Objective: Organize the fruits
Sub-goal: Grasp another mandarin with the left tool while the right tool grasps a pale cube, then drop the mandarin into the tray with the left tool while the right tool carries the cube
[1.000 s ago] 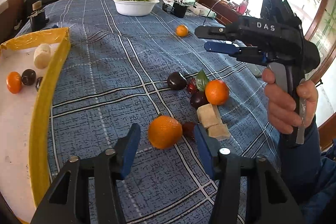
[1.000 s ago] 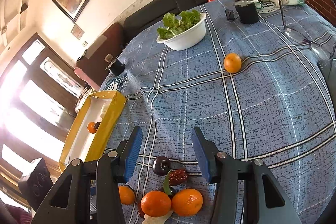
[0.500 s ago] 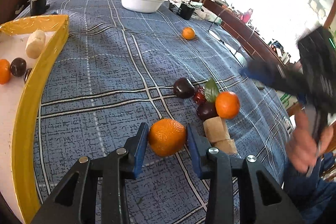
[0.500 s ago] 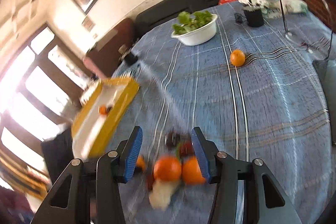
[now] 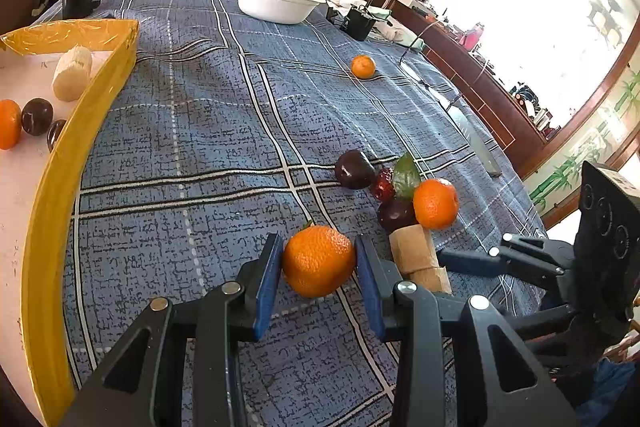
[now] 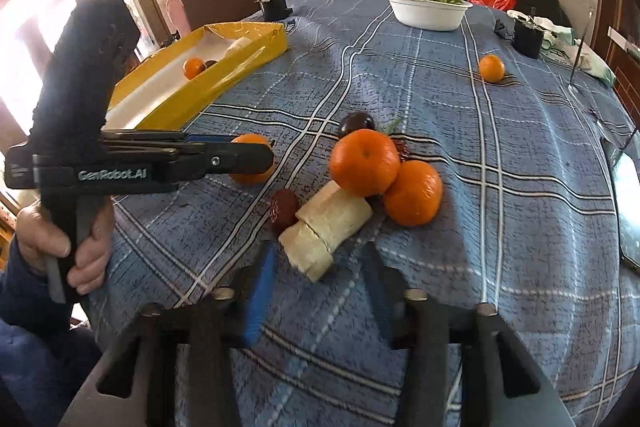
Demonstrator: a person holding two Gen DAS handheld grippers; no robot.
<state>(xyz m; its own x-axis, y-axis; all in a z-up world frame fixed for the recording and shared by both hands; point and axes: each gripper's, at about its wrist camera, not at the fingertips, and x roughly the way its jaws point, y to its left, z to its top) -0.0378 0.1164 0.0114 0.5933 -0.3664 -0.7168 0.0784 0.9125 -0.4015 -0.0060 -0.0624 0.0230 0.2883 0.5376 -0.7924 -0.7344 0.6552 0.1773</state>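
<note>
In the left wrist view my left gripper (image 5: 318, 257) is shut on an orange (image 5: 318, 261), both blue pads against its sides, just above the blue checked cloth. From the right wrist view that gripper (image 6: 256, 157) shows side-on with the orange (image 6: 250, 167) behind it. My right gripper (image 6: 318, 251) is low at the fruit pile, its jaws closing. The near end of a cut banana piece (image 6: 328, 223) lies between its tips, and the pads are not touching it. Behind lie two oranges (image 6: 364, 163), a dark plum (image 6: 356, 123) and a red date (image 6: 284, 205).
A yellow-walled tray (image 5: 60, 187) on the left holds an orange, dark plums and a banana piece. One orange (image 5: 363, 66) lies alone farther back. A white bowl of lettuce (image 5: 276, 5) and small black boxes stand at the far end.
My left gripper's jaws closed in on the orange. The right gripper dropped from upper right to beside the banana pieces, rolling upright, and its jaws narrowed slightly.
</note>
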